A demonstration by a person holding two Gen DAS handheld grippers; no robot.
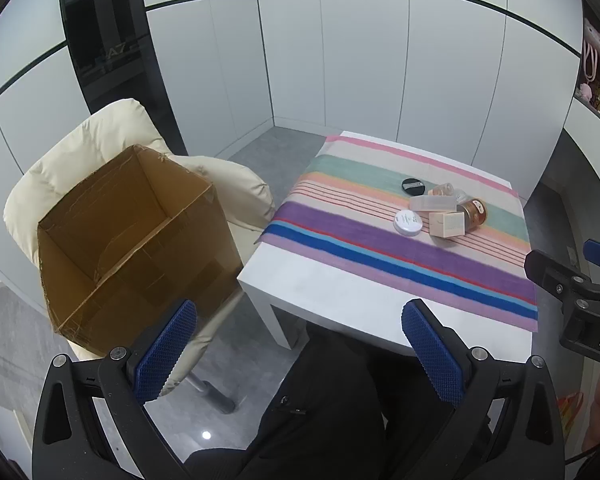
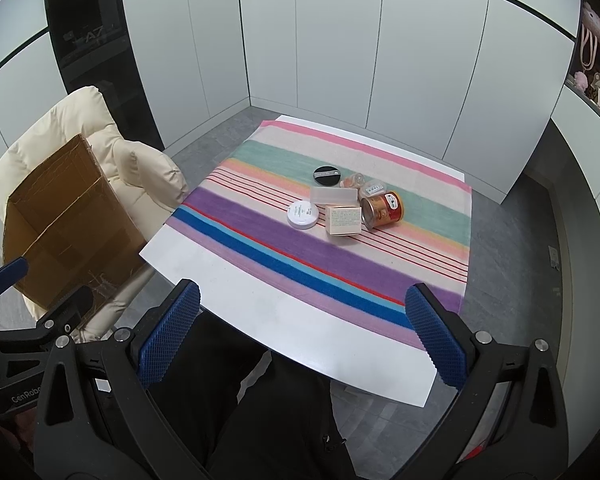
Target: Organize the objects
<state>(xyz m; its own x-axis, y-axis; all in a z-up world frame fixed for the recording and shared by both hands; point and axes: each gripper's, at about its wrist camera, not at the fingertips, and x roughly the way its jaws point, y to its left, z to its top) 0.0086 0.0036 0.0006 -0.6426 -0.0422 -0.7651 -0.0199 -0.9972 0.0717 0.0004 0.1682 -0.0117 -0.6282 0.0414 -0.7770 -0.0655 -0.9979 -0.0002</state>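
Note:
A cluster of small items lies on the striped cloth [image 2: 340,248]: a black round compact [image 2: 326,175], a white round tin [image 2: 302,214], a clear plastic case [image 2: 334,195], a beige carton [image 2: 343,219], an orange can on its side [image 2: 382,210] and small clear bottles [image 2: 354,179]. They also show in the left wrist view, with the white tin [image 1: 408,222] and carton [image 1: 447,224] nearest. An open, empty cardboard box [image 1: 135,240] sits on a cream chair [image 1: 79,152] left of the table. My left gripper [image 1: 300,352] and right gripper [image 2: 304,340] are open and empty, held near the table's front edge.
The white table [image 2: 259,300] has bare top in front of the cloth. White cabinet panels [image 2: 340,60] stand behind. A shelf with pink plush items [image 2: 592,52] is at the far right. The person's dark-clothed legs [image 2: 259,420] are below the grippers.

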